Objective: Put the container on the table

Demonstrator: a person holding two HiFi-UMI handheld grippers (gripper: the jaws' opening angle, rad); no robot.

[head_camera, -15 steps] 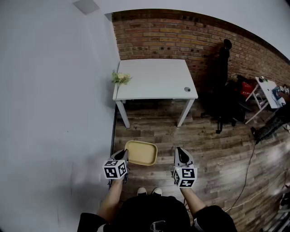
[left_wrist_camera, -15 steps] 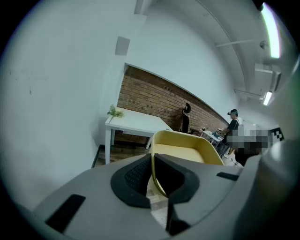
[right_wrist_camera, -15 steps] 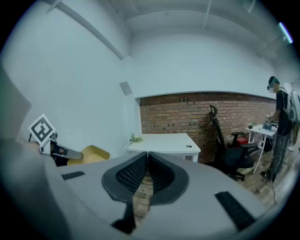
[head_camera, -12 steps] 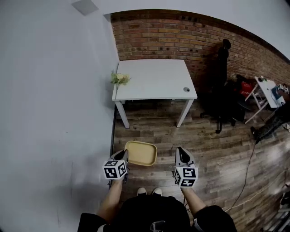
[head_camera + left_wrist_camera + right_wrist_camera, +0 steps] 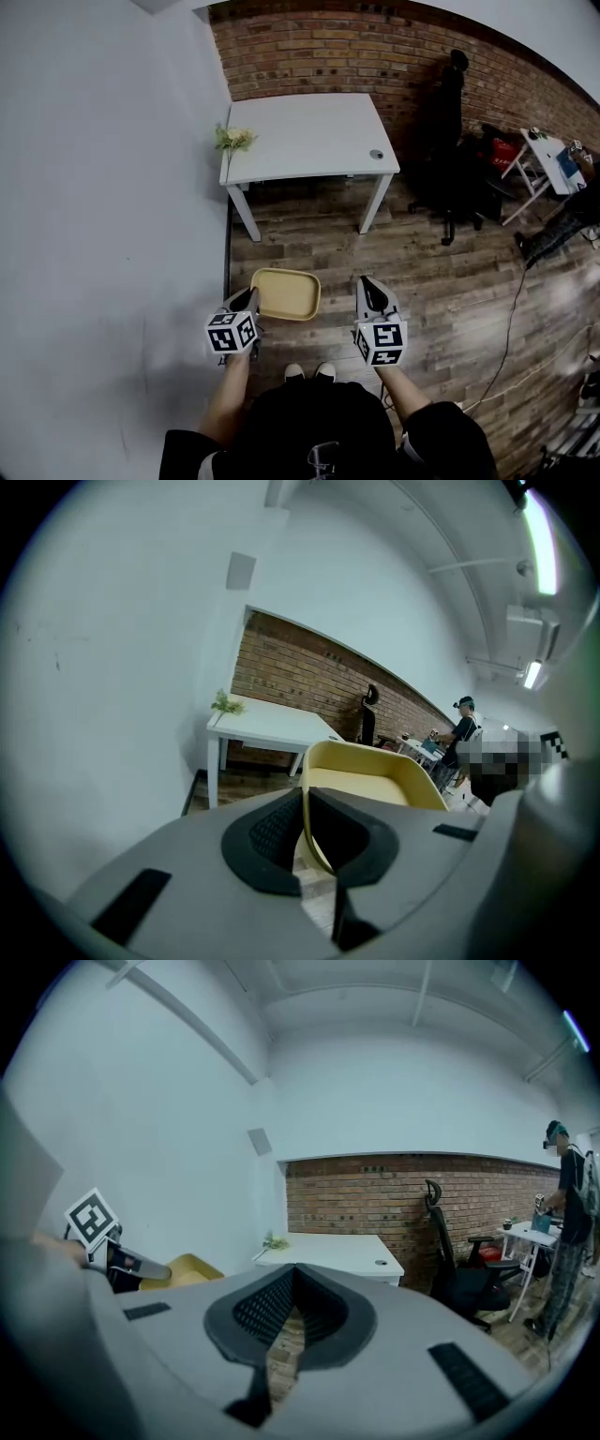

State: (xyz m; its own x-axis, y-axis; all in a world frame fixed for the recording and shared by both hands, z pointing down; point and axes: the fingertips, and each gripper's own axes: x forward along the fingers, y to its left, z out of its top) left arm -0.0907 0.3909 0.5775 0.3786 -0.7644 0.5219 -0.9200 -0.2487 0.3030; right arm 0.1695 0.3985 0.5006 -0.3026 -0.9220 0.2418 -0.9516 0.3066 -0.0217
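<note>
So the left gripper (image 5: pixel 249 300) is clamped onto the rim of the yellow container (image 5: pixel 287 293), holding it up over the wood floor (image 5: pixel 441 300), well apart from the white table (image 5: pixel 309 141). The right gripper (image 5: pixel 371 287) is closed on nothing.

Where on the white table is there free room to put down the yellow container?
The white table is bare in its middle and back, between the plant on its left edge and the small round object near its front-right corner. Nowhere crowded.
</note>
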